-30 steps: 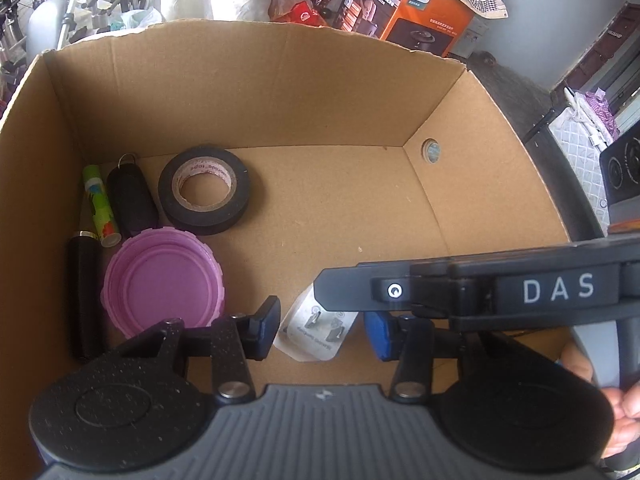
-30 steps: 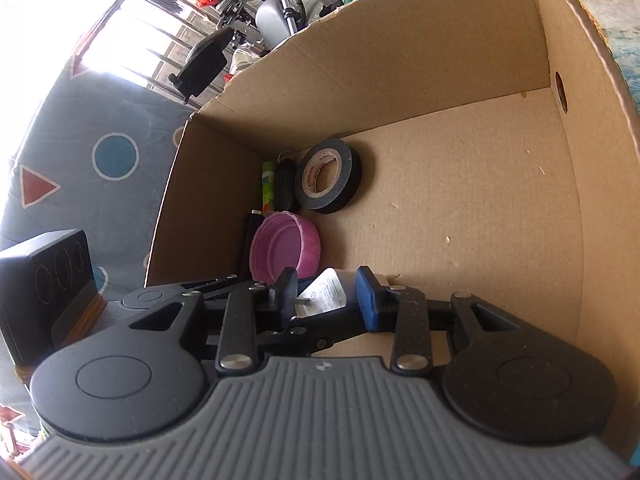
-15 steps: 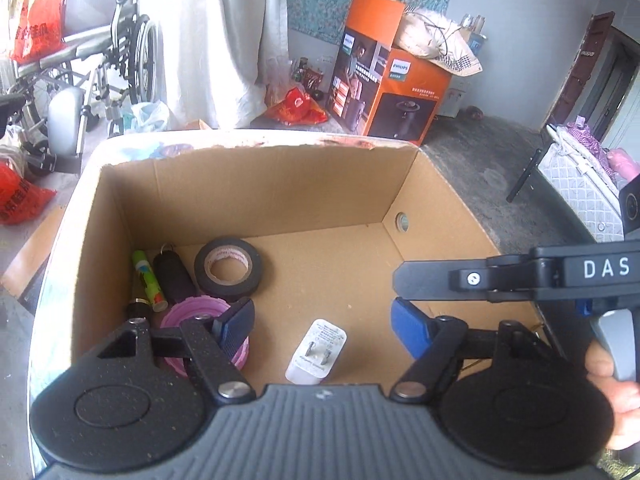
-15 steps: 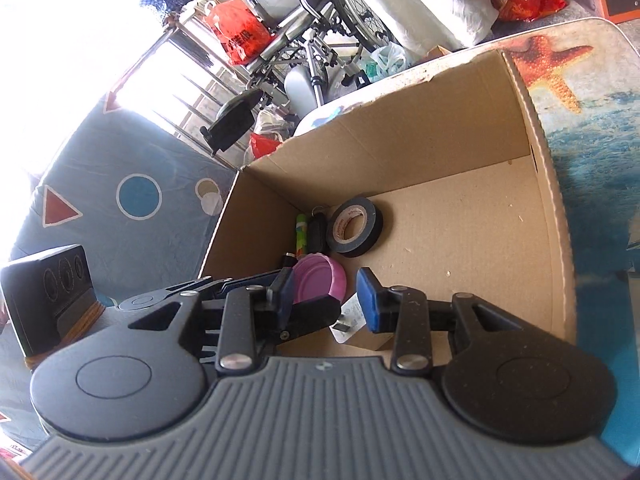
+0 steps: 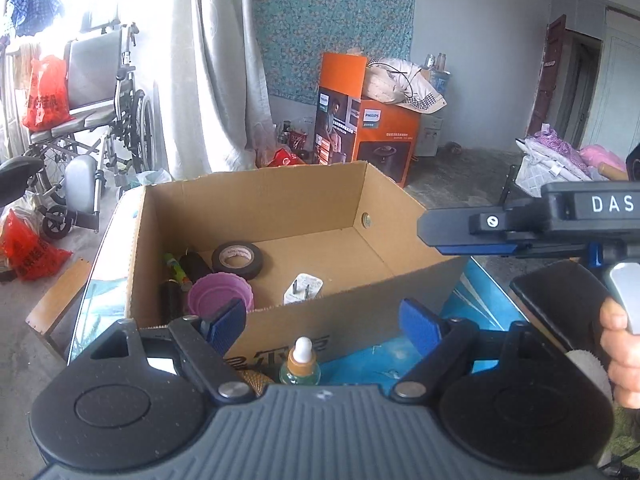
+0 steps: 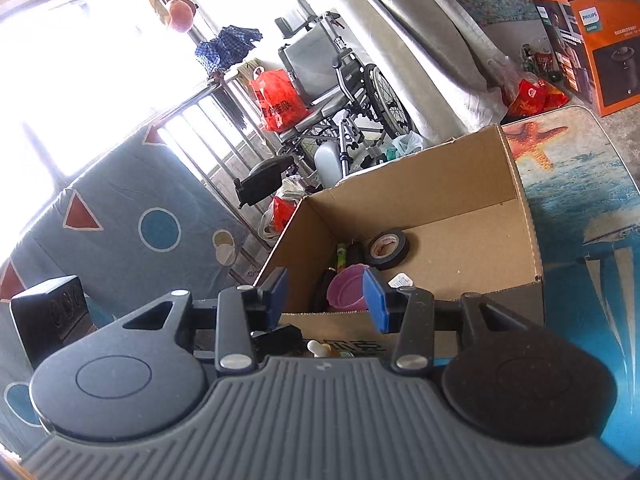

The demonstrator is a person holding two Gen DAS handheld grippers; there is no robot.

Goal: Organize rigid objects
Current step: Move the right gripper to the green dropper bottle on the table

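**Black grippers, blue pads**

The left gripper [image 5: 324, 322] and the right gripper [image 6: 326, 294] look alike: ribbed grey body, two round black discs, black linkage arms with silver screws, blue fingertip pads [image 5: 420, 326]. Seen from the left, the right gripper's side reads "DAS" in white.

The cardboard box [image 5: 320, 208] is matt brown, raw corrugated edges showing. Inside it, a glossy black tape roll [image 5: 237, 260], a smooth purple plastic lid [image 5: 220, 298] and a white plastic plug adapter [image 5: 303, 289]. The worktop [image 6: 576, 208] wears a shiny printed sea-pattern cover.
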